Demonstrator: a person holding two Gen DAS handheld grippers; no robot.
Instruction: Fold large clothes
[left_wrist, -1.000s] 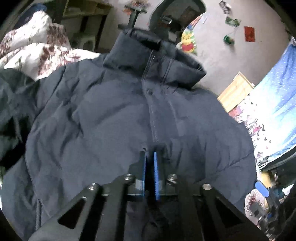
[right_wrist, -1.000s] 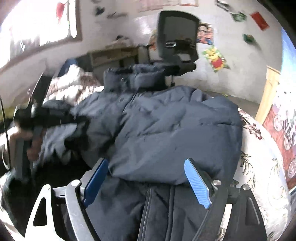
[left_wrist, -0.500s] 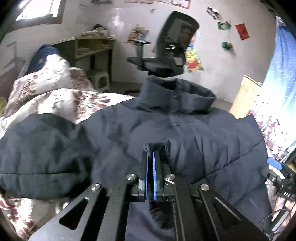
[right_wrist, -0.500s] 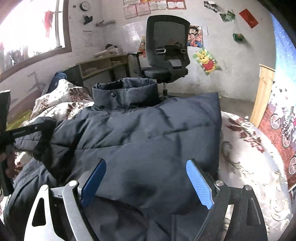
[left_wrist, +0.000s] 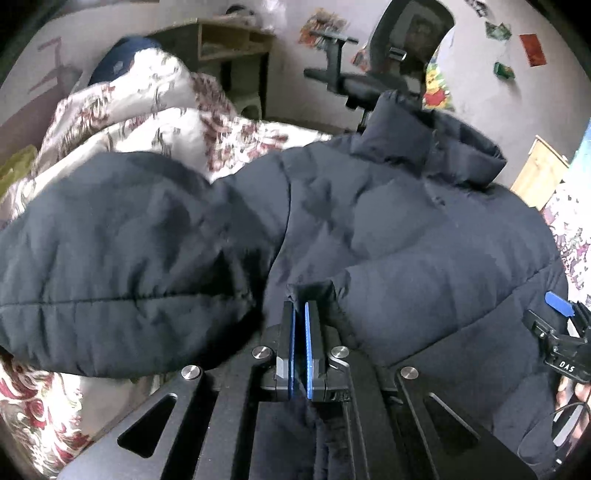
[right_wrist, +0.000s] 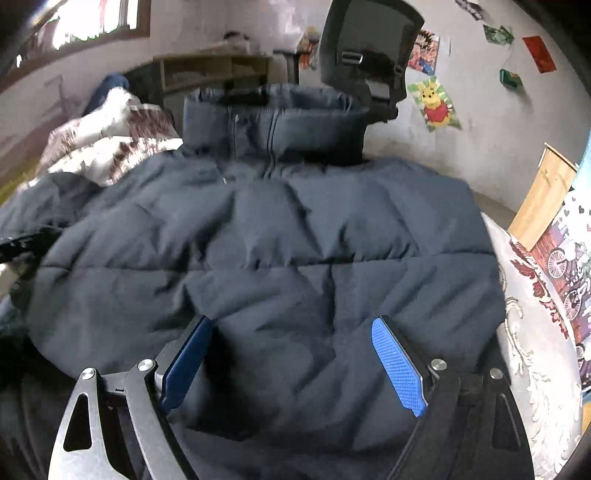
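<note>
A large dark navy puffer jacket (left_wrist: 388, 229) lies on the bed, collar (left_wrist: 436, 147) at the far end. It also fills the right wrist view (right_wrist: 295, 243), collar (right_wrist: 273, 125) upright at the back. My left gripper (left_wrist: 300, 310) is shut on a fold of the jacket's fabric near the middle front. One sleeve (left_wrist: 122, 258) lies folded across at the left. My right gripper (right_wrist: 291, 332) is open and empty, its blue pads (right_wrist: 397, 365) spread just above the jacket's lower part. It shows at the right edge of the left wrist view (left_wrist: 559, 317).
A floral quilt (left_wrist: 147, 110) is heaped at the far left of the bed. A black office chair (right_wrist: 369, 48) and a wooden desk (left_wrist: 229, 40) stand behind. A wooden board (right_wrist: 543, 195) and a patterned curtain (right_wrist: 569, 258) are at the right.
My left gripper has carried the pinched fabric and the sleeve now lies folded across the left. My right gripper stayed open and moved lower and closer over the jacket.
</note>
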